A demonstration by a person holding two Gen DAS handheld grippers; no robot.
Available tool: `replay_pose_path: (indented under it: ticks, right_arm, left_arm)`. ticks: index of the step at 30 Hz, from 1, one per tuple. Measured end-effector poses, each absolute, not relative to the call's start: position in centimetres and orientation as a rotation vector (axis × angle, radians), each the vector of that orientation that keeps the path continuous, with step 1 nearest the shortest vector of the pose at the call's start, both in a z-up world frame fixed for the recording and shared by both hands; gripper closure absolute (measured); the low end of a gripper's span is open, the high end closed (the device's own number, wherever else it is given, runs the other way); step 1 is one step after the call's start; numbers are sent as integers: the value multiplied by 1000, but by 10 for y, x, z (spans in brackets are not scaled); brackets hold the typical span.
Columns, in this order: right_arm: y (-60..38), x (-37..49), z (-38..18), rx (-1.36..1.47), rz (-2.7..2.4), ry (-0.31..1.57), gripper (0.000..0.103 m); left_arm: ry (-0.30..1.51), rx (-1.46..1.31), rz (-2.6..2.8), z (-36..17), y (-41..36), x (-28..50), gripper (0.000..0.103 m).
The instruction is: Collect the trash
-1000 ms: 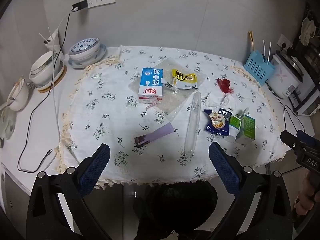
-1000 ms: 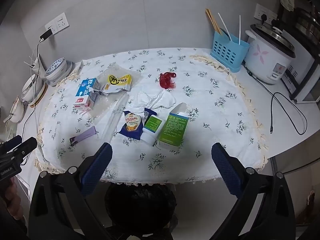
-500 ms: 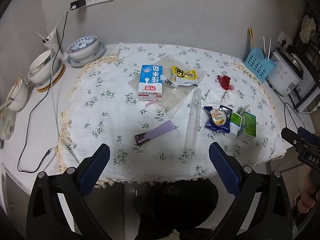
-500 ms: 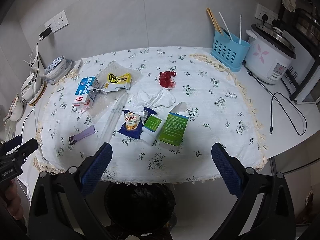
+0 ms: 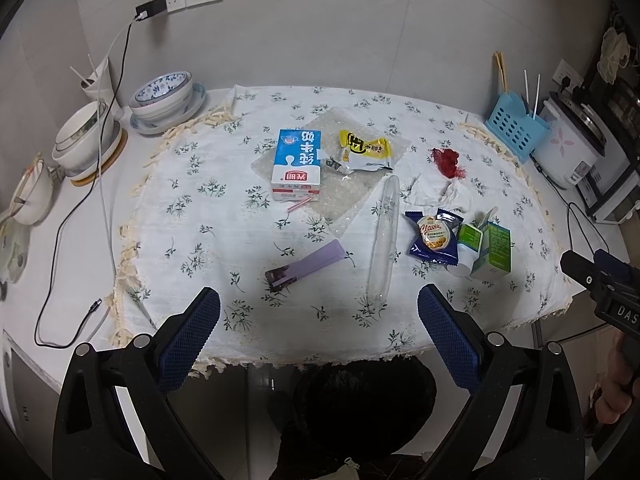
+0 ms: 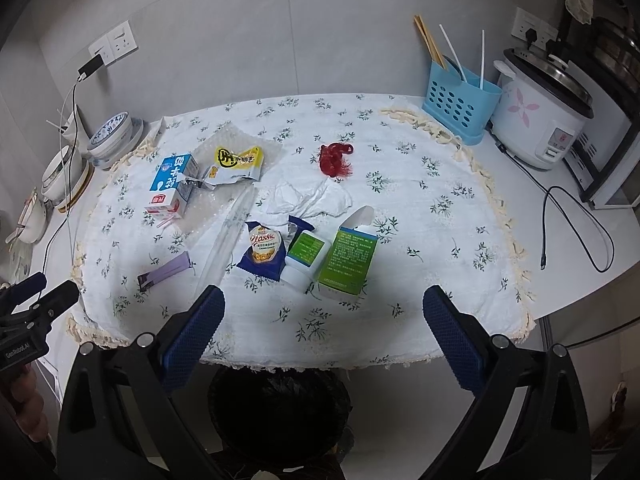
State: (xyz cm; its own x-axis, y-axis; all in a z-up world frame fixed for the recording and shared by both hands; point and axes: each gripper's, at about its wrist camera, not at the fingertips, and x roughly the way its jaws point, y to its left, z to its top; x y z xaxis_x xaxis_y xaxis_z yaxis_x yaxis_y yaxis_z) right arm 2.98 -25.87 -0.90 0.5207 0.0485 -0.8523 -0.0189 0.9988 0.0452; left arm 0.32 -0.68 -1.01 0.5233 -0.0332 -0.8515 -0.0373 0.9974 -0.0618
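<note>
White floral tablecloth (image 5: pixel 208 216), blue-white milk carton (image 5: pixel 297 164), green box (image 6: pixel 349 260).

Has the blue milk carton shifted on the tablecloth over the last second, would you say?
No. The milk carton lies on the bubble wrap beside the yellow wrapper, as before; only the camera moved.

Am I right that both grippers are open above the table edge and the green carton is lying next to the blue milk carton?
Not quite. In the right wrist view the green carton lies beside the white bottle, far from the blue milk carton. Both grippers, left and right, are open.
</note>
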Motion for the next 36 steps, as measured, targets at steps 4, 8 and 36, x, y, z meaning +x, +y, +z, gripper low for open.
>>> replay_pose_path:
  ticks: [4, 8, 36]
  right_arm:
    - [-259, 32, -8, 29, 39, 1026, 8]
    - [-259, 32, -10, 29, 40, 1028, 8]
    - [-259, 30, -11, 27, 41, 1029, 8]
  left_arm:
    - [1023, -75, 6, -10, -6, 5, 6]
    - [1024, -72, 9, -11, -7, 4, 6]
    - [1026, -67, 6, -11, -6, 2, 6]
